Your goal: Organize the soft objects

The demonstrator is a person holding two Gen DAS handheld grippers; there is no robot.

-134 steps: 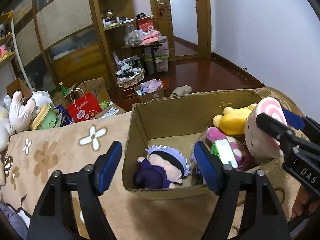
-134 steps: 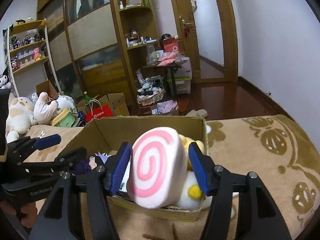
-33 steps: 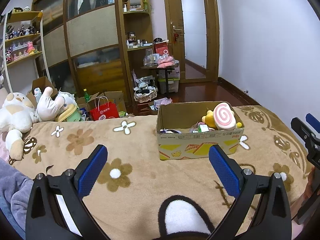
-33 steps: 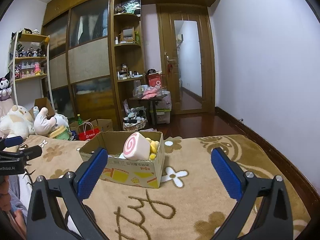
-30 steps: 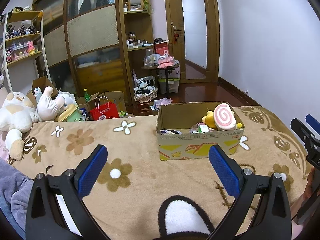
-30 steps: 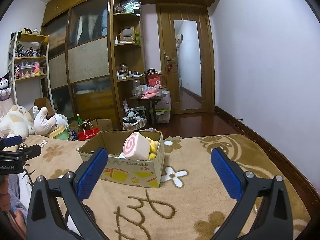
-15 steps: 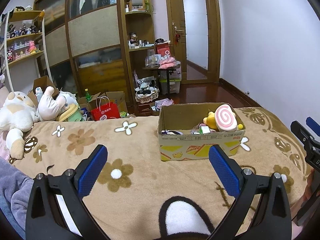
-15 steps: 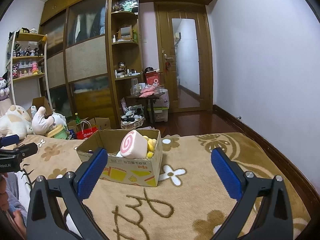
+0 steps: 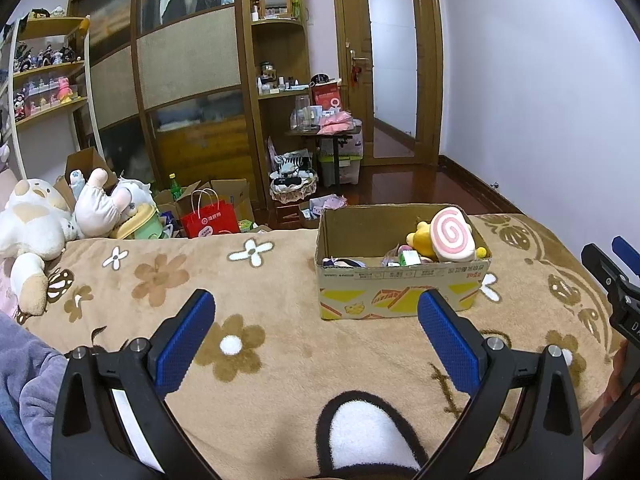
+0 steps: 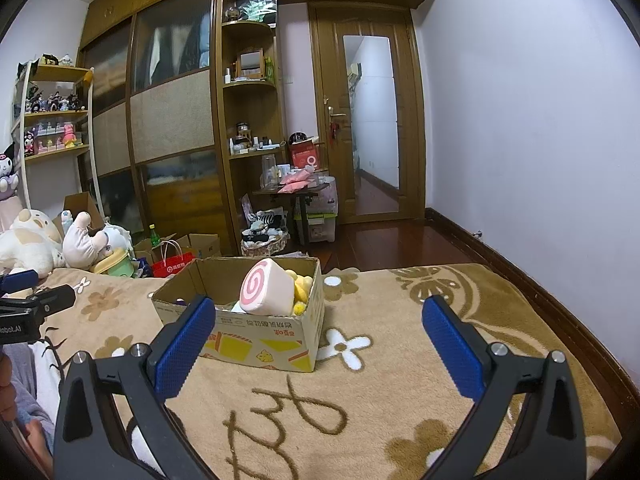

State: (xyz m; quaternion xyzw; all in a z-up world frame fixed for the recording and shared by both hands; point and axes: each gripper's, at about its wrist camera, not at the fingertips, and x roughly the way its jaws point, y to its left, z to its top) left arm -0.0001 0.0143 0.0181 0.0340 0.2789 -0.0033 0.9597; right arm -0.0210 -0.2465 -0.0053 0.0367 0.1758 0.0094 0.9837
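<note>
Guessing the swirl plush (image 10: 267,289) at 12 o'clock squishes light; pinch its sides, both grippers (image 9: 316,344) (image 10: 320,346) wide, empty.

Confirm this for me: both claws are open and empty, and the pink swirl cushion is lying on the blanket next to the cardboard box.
Not quite. The pink swirl cushion is inside the cardboard box, propped on the other soft toys, not on the blanket; the right wrist view shows it plainly. The rest holds: the left claw and right claw are both open and empty.
</note>
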